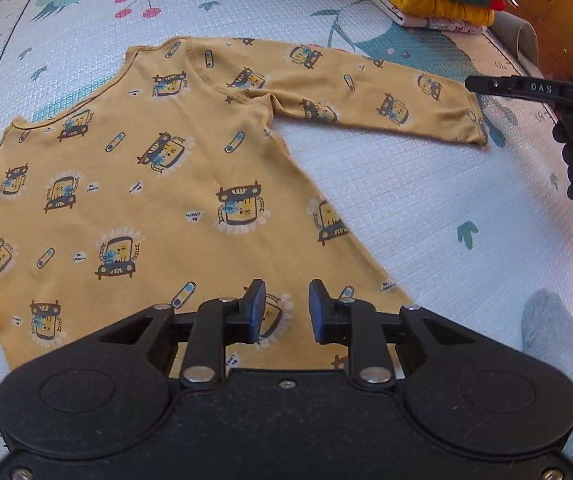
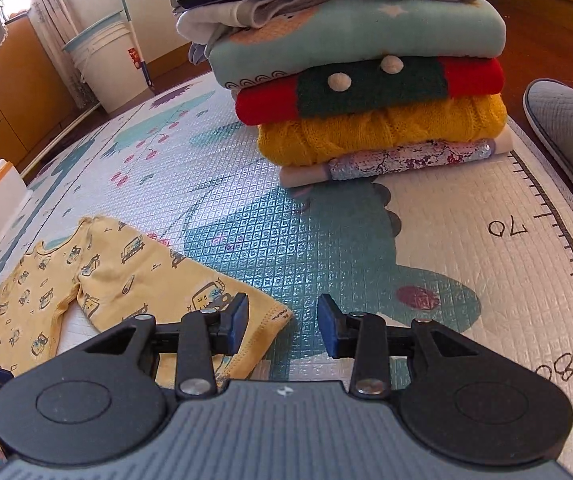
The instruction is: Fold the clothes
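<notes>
In the left wrist view, our left gripper (image 1: 286,310) hangs at lower centre with its tongs spread and nothing between them, over the hem of the yellow printed shirt (image 1: 146,184), which lies flat on the play mat (image 1: 406,200) and fills the left and middle of the frame, one sleeve (image 1: 366,96) stretched toward the right edge. There the right gripper's finger reaches the cuff. If we close on the hem too shallowly, we judge the thin knit could slip out, or we could pinch only the top layer and drag the body askew. In the right wrist view, our right gripper (image 2: 282,326) sits at lower centre, tongs spread, its left pad over the cuff at lower left while the other pad is over bare mat; a close here may miss the cloth altogether. The stack of folded clothes (image 2: 366,92) towers at upper centre, so a wide swing of the sleeve could, we think, topple it.
</notes>
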A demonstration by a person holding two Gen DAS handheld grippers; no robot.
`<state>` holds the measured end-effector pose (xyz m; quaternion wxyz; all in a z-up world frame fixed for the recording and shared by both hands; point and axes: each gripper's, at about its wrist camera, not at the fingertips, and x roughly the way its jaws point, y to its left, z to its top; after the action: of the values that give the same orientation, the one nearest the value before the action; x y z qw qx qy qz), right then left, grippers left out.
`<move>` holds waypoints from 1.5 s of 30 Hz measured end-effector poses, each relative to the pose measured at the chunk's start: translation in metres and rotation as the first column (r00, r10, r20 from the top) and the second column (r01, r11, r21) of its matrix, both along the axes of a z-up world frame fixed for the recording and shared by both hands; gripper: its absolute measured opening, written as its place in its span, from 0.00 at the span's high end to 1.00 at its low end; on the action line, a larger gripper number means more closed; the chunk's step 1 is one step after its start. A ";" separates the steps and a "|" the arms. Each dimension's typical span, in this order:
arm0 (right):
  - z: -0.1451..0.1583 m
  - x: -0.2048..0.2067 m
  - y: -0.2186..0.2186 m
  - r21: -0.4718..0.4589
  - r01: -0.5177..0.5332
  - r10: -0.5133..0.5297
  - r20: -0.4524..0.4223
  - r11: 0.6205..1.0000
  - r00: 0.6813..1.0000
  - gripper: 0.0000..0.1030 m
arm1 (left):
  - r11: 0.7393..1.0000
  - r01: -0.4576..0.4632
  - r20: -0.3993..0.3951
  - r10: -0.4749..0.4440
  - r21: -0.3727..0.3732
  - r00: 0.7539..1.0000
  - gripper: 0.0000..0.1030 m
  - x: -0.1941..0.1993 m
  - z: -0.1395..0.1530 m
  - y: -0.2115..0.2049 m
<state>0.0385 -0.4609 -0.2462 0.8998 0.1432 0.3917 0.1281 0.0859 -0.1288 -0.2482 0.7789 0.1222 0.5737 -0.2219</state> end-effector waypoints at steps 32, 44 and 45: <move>-0.003 -0.013 0.001 -0.015 -0.011 0.012 0.056 1.000 0.998 0.92 | 0.999 -0.011 -0.024 0.012 0.048 1.000 0.77 -0.013 -0.011 -0.002; 0.050 -0.033 0.022 -0.067 -0.035 0.048 0.203 0.997 0.978 0.92 | 0.996 -0.072 -0.093 0.067 -0.055 0.993 0.59 0.011 0.009 0.003; 0.055 -0.034 0.025 -0.065 -0.046 0.059 0.213 0.997 0.975 0.92 | 0.990 -0.105 -0.093 0.096 -0.098 0.991 0.59 0.016 0.015 0.005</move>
<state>0.0049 -0.4356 -0.1914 0.9370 0.0913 0.2995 0.1549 0.1022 -0.1242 -0.2336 0.7685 0.0431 0.6006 -0.2166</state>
